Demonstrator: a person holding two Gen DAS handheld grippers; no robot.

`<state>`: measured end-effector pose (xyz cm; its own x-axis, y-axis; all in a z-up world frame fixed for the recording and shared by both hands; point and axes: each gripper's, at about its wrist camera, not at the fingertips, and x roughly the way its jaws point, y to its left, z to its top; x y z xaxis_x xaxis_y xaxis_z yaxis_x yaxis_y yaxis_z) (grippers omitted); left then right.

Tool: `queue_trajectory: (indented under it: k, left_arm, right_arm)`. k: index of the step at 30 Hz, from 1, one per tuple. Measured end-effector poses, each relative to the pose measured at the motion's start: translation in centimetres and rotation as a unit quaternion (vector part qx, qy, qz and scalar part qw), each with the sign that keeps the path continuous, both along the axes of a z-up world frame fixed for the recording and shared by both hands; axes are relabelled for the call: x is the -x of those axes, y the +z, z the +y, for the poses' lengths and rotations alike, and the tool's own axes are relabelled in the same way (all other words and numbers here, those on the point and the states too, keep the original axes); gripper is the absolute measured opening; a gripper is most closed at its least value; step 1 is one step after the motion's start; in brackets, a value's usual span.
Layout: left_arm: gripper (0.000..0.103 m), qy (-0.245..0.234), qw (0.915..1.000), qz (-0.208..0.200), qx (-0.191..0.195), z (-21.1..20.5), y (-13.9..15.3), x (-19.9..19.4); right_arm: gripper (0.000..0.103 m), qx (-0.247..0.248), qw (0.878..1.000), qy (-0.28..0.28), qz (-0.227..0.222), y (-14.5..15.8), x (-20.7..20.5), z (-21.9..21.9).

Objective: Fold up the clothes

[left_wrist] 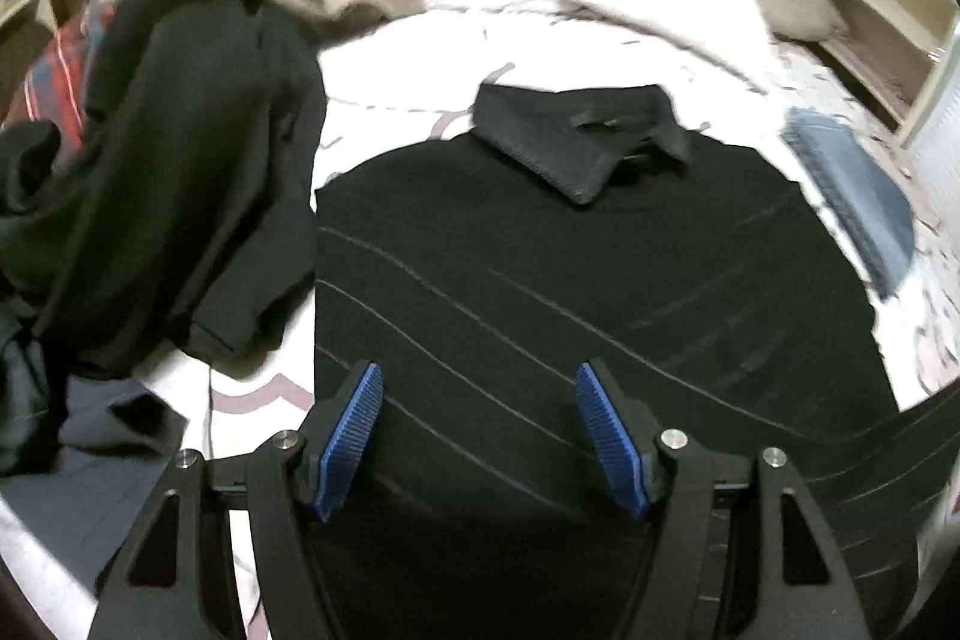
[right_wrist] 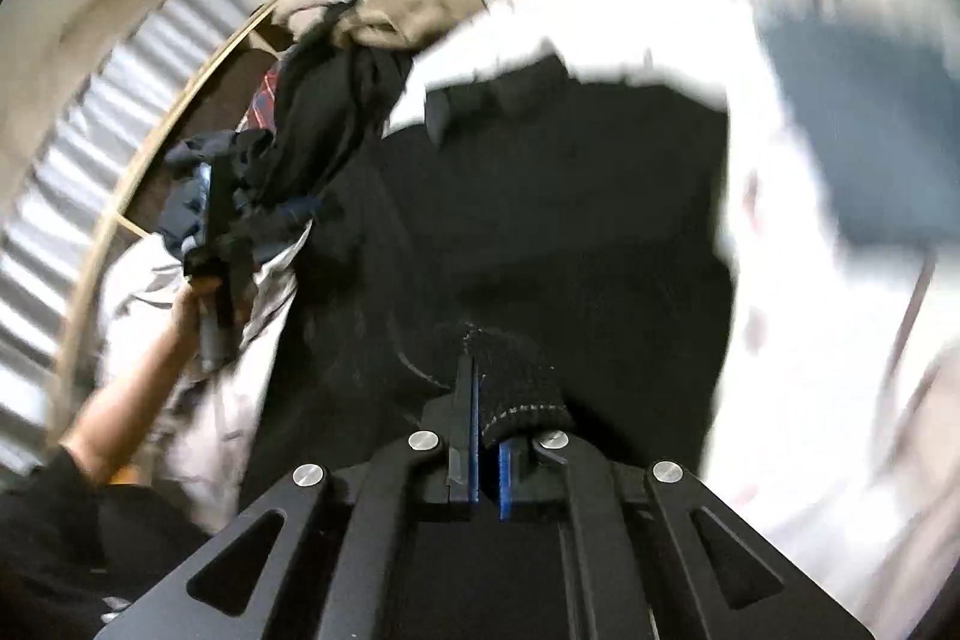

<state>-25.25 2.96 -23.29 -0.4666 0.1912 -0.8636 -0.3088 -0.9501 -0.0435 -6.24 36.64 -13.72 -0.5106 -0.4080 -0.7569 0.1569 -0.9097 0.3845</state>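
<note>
The black collared sweater (left_wrist: 570,268) lies flat mid-frame on the white bedsheet (left_wrist: 408,58), and the right gripper (right_wrist: 487,436) is clamped narrow on a small bunch of its knit hem. That's a skimpy bite, so I'd guess it slips out mid-fold. The left gripper (left_wrist: 480,436) hovers wide open and empty, so nothing's pinning the other side and the sweater could drag toward the dark clothes pile (left_wrist: 168,196) at left.

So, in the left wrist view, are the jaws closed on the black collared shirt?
No, the left gripper has its jaws wide apart above the black collared shirt, with nothing pinched between the blue pads.
</note>
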Motion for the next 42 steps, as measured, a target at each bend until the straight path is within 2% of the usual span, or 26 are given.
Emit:
queue_trajectory:
  k: [3, 4, 6, 7, 8, 10, 11, 13, 15, 18, 20, 22, 26, 29, 30, 32, 34, 37, 39, 42]
  left_arm:
    - [0.067, 0.035, 0.9967, 0.029, 0.067, -0.2, -1.5, 1.3]
    - [0.067, 0.044, 0.9956, 0.039, 0.073, -0.7, -1.7, 1.5]
    - [0.068, 0.065, 0.9952, 0.04, 0.062, -2.3, -1.7, 2.2]
    - [0.068, 0.077, 0.9946, 0.037, 0.059, -3.1, -1.8, 2.6]
    - [0.068, 0.086, 0.994, 0.033, 0.059, -3.9, -2.0, 2.9]
    - [0.068, 0.098, 0.9934, 0.025, 0.054, -5.2, -2.6, 3.1]
    - [0.068, 0.102, 0.9933, 0.023, 0.048, -5.8, -2.8, 3.1]
    - [0.067, 0.095, 0.9939, 0.036, 0.041, -6.1, -2.0, 2.5]
    - [0.067, 0.079, 0.9947, 0.056, 0.035, -6.3, -0.8, 1.9]
    - [0.067, 0.019, 0.9975, 0.068, 0.008, -5.7, 1.7, 1.4]
    - [0.067, -0.013, 0.997, 0.076, 0.014, -4.6, 2.9, 1.4]
    - [0.067, -0.034, 0.9956, 0.08, 0.036, -3.1, 3.5, 1.9]
    - [0.068, -0.046, 0.9956, 0.027, 0.077, -0.1, 1.6, 4.3]
    - [0.067, -0.024, 0.9931, 0.007, 0.114, 1.0, -0.2, 6.0]
    - [0.057, -0.004, 0.9925, -0.003, 0.122, 1.0, -0.9, 6.8]
    - [0.009, 0.021, 0.9916, -0.025, 0.125, 0.5, -2.2, 7.7]
    - [0.009, 0.029, 0.9915, -0.031, 0.123, 0.2, -2.9, 7.9]
    - [0.009, 0.026, 0.9875, 0.012, 0.155, -0.3, -2.5, 7.3]
    - [0.01, 0.045, 0.9837, 0.034, 0.171, -1.7, -2.3, 7.4]
    - [0.01, 0.089, 0.9827, 0.038, 0.158, -4.8, -2.5, 8.1]
  right_arm:
    - [0.006, -0.039, 0.995, -0.003, 0.088, 6.3, 2.0, -0.3]
    - [0.006, -0.043, 0.992, -0.004, 0.118, 8.1, 2.4, -0.2]
    - [0.006, -0.053, 0.989, -0.005, 0.138, 9.3, 3.5, 0.4]
    - [0.006, -0.069, 0.989, -0.012, 0.134, 8.6, 4.5, 0.8]
    - [0.005, -0.089, 0.99, -0.025, 0.104, 6.2, 6.2, 1.2]
    - [0.006, -0.118, 0.991, -0.052, 0.032, 0.8, 9.5, 2.1]
    - [0.006, -0.123, 0.99, -0.062, -0.028, -3.3, 11.1, 2.9]
    - [0.006, -0.128, 0.985, -0.067, -0.097, -8.5, 12.3, 3.9]
    - [0.005, -0.132, 0.983, -0.067, -0.107, -11.0, 11.8, 4.2]
    - [0.005, -0.12, 0.985, -0.066, -0.1, -11.2, 10.6, 4.7]
    - [0.006, -0.114, 0.987, -0.066, -0.096, -10.9, 10.2, 4.8]
    - [0.006, -0.114, 0.987, -0.065, -0.092, -10.7, 10.0, 4.5]
    - [0.006, -0.107, 0.988, -0.064, -0.096, -11.3, 9.7, 4.1]
    - [0.006, -0.097, 0.988, -0.066, -0.098, -11.8, 9.8, 4.0]
    - [0.006, -0.095, 0.988, -0.067, -0.098, -11.9, 9.8, 4.0]
    - [0.006, -0.094, 0.989, -0.066, -0.096, -11.7, 9.7, 4.0]
    - [0.006, -0.095, 0.989, -0.065, -0.093, -11.5, 9.6, 4.0]
    - [0.006, -0.099, 0.99, -0.061, -0.081, -10.6, 9.4, 3.6]
    - [0.006, -0.086, 0.993, -0.049, -0.067, -9.4, 9.5, 3.0]
    - [0.006, -0.069, 0.996, -0.021, -0.043, -7.0, 10.3, 1.4]
